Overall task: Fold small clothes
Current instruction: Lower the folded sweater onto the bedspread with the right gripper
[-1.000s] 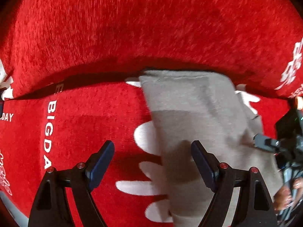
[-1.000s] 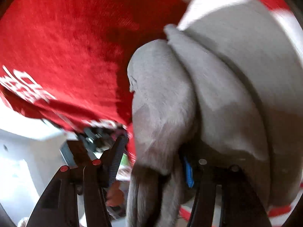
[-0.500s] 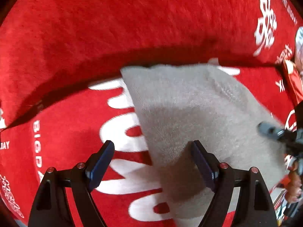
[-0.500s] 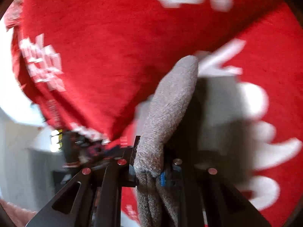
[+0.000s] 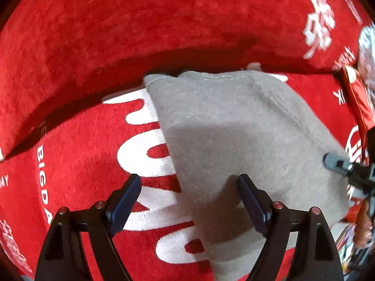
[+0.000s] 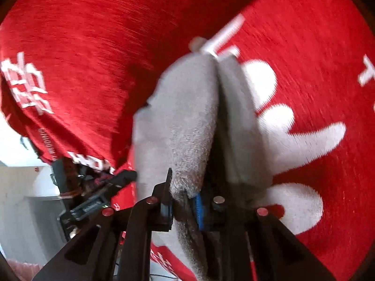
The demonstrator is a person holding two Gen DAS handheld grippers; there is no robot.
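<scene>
A small grey fleecy garment [image 5: 234, 140] lies on a red cover with white lettering [image 5: 70, 152]. My left gripper [image 5: 188, 201] hangs open just above it, pointing nearly straight down. Its right finger [image 5: 250, 203] is over the cloth's near edge and its left finger is over the red cover. My right gripper [image 6: 184, 201] is shut on a bunched edge of the grey garment [image 6: 178, 117], which rises folded from the jaws. In the left wrist view that gripper [image 5: 346, 168] shows at the garment's right edge.
Behind the garment the red cover [image 6: 82, 46] rises in a thick roll [image 5: 164, 23] with a dark crease below it. In the right wrist view the cover's edge drops off at the left to a pale floor and wall [image 6: 23, 199].
My right gripper has closed on the grey garment's edge and lifted it off the cover. My left gripper has slid sideways and rolled, staying open, and the garment now lies flatter beneath it.
</scene>
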